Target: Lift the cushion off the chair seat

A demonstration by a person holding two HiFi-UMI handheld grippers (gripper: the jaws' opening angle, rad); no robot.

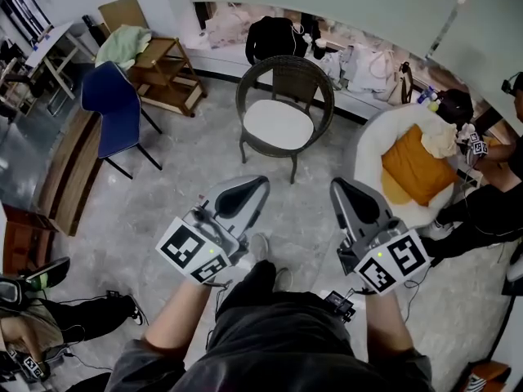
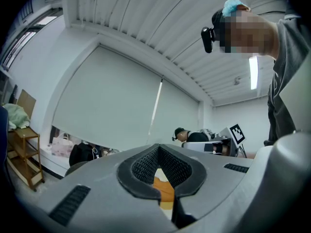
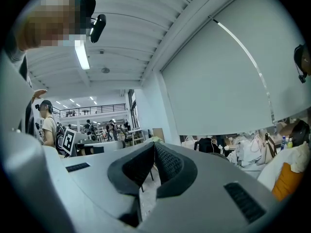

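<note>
White, flat, rounded seat cushion (image 1: 278, 125) lies on the dark wicker armchair (image 1: 283, 70), upper centre of frame. Left gripper (image 1: 250, 188) and right gripper (image 1: 346, 189): jaws closed, empty, well apart from it.

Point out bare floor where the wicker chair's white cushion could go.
Bare floor lies between the blue chair and the wicker chair, and in front of the wicker chair. Crowded: bags behind it, and the white armchair and a person at right.
</note>
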